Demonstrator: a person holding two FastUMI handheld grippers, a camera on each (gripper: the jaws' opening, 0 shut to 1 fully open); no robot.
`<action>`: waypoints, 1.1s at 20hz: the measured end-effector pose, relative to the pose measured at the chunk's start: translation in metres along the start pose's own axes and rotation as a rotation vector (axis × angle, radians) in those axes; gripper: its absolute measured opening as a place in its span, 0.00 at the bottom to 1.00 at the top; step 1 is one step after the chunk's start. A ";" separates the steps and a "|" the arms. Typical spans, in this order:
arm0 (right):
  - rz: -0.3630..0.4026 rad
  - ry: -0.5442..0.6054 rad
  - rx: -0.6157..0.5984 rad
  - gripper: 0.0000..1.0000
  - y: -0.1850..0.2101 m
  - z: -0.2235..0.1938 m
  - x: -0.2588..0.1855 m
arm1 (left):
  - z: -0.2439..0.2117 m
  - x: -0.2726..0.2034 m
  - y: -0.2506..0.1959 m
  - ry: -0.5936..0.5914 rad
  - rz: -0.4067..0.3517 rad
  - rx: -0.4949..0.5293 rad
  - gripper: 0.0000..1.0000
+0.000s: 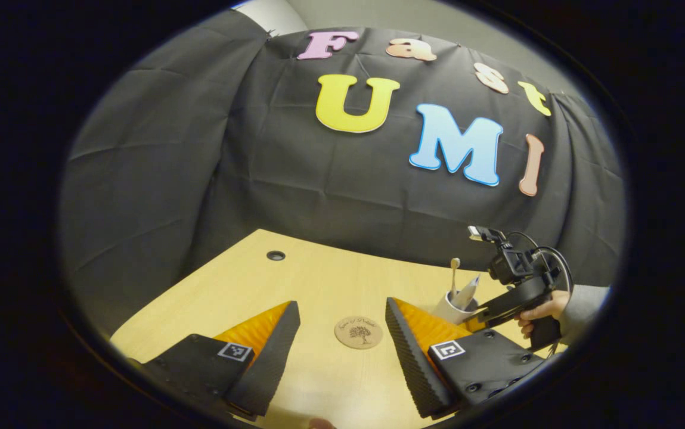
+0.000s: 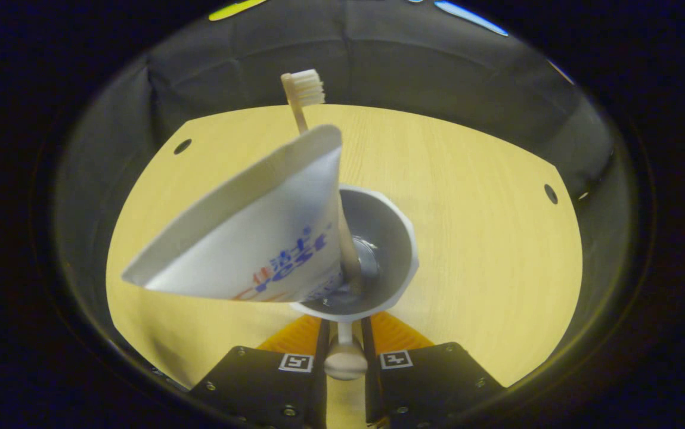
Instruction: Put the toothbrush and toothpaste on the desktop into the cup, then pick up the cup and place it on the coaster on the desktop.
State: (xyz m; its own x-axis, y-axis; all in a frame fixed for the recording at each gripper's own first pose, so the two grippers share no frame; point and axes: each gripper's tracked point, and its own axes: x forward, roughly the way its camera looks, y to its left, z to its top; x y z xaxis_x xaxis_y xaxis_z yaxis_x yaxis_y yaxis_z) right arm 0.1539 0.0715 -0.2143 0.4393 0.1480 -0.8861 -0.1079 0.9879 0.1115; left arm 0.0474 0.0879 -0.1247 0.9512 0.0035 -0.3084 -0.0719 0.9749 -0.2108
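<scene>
Meanwhile, right hand-held gripper [image 2: 344,348] clamping cup [image 2: 387,238] handle, toothbrush [image 2: 301,95] and toothpaste [image 2: 259,232] inside; left hand-held gripper [image 1: 342,339] spread wide, hovering above coaster [image 1: 358,332].

The table [image 1: 330,280] is viewed low and forward from the left gripper view; the cup [image 2: 378,238] is viewed steeply downward, close, from the right gripper view; both are shared.

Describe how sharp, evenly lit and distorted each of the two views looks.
Left gripper view: even, soft light, strong fisheye bowing of the desk edge; the coaster is sharp, the cup small. Right gripper view: dimmer toward the rim; the toothpaste looms large and slightly soft; the toothbrush bristles are crisp.
</scene>
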 end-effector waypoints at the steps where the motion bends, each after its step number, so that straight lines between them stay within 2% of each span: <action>1: 0.005 -0.004 -0.009 0.25 0.006 0.002 -0.001 | 0.002 -0.004 0.002 -0.003 0.002 -0.002 0.93; 11: 0.054 -0.010 -0.098 0.25 0.078 0.012 -0.002 | 0.002 -0.031 0.053 -0.008 0.065 -0.015 0.94; 15: 0.067 -0.008 -0.132 0.25 0.103 0.018 0.001 | 0.005 -0.041 0.076 -0.010 0.093 -0.015 0.92; 19: 0.080 0.005 -0.158 0.25 0.119 0.021 0.010 | 0.004 -0.044 0.094 -0.005 0.113 -0.028 0.94; 22: 0.080 0.007 -0.179 0.25 0.127 0.023 0.019 | 0.003 -0.046 0.103 -0.003 0.121 -0.032 0.92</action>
State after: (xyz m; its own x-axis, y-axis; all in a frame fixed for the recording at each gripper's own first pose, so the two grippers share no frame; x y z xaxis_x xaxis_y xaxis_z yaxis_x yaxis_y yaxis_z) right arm 0.1689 0.2010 -0.2064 0.4166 0.2243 -0.8810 -0.2995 0.9488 0.1000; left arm -0.0025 0.1889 -0.1294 0.9359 0.1208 -0.3309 -0.1953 0.9598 -0.2018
